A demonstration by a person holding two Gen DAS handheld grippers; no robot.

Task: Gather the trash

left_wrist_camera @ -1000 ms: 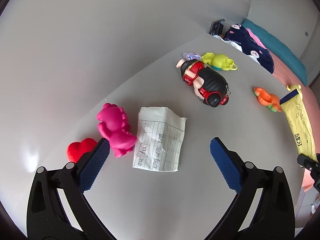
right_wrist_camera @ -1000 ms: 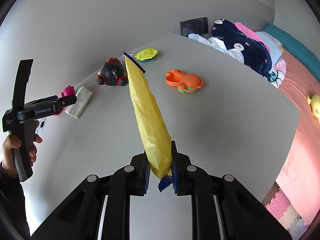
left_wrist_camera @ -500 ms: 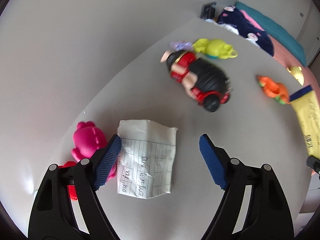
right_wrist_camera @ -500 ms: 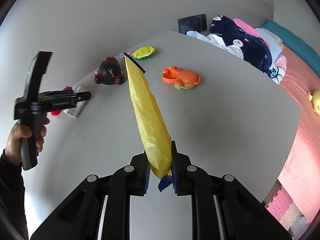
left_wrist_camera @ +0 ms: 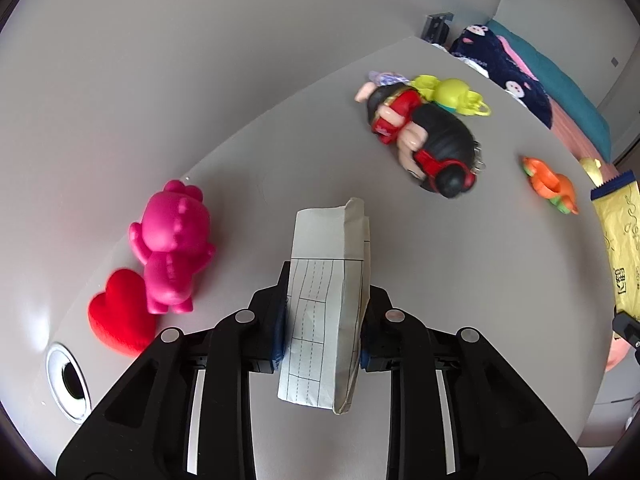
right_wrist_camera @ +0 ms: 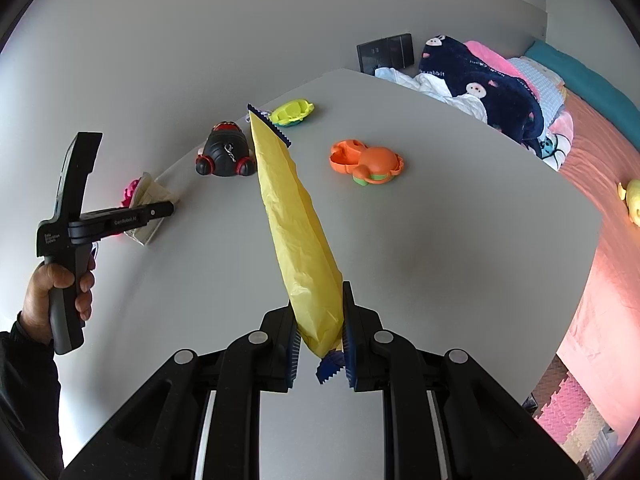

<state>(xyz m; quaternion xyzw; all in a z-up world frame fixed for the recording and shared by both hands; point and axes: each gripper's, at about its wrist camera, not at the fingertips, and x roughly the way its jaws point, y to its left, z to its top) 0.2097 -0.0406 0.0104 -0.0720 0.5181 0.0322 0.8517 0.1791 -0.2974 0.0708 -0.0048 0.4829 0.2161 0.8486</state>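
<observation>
Light: bright, even daylight | Shadows: soft, faint | Glare: pale patch on table (left_wrist_camera: 32, 312) | Distortion: strong fisheye bending, dark corners | Blur: slight

A grey table (right_wrist_camera: 460, 208) stands against a plain grey wall (right_wrist_camera: 200, 40), with a round metal cable port (left_wrist_camera: 68, 378) set into its near corner. A dark switch panel (right_wrist_camera: 386, 56) is fixed low on the wall beyond the far edge. Beside the table runs a bed (right_wrist_camera: 592, 168) with a pink cover, a teal blanket (right_wrist_camera: 588, 80) along the wall and a navy plush (right_wrist_camera: 492, 84) among heaped bedding. Pastel foam mats (right_wrist_camera: 572, 412) cover the floor. The light is soft and even.
</observation>
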